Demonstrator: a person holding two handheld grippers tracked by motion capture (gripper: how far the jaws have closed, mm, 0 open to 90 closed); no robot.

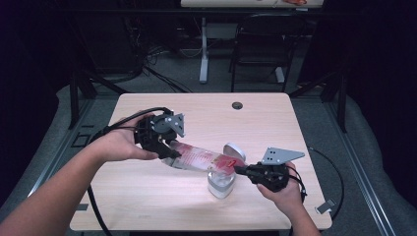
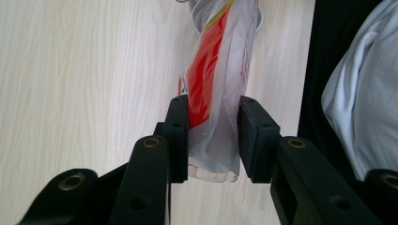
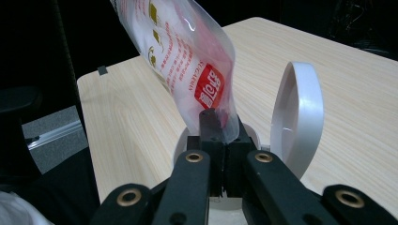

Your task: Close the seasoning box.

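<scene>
Two hand-held grippers share one bag (image 1: 201, 158), stretched between them above the bench (image 1: 147, 196), its low end hanging over the open white jar (image 1: 220, 184).

Bag: clear soft plastic with red print, white stuff inside, looks like sugar. Judging by the sag, it's limp with loose contents, so the weight will likely shift as you tilt it. The film is probably slick and easy to tear at a pinched corner.

Your left hand-held gripper (image 1: 169, 151) squeezes the upper end across its width; in the left gripper view the pads (image 2: 178, 136) press in on both sides of the bunched film (image 2: 217, 93). Jaws part-closed on it, not tight.

Your right hand-held gripper (image 3: 219, 136) has its jaws pressed fully together, pinching the bag's lower corner right over the jar mouth. The hinged lid (image 3: 300, 112) stands upright just beside it.

Grip advice: hold by the seams and corners, not the full belly. Keep the top end high so the contents run down to the pinched corner. A thin corner pinch could slip if the load dumps suddenly.
</scene>
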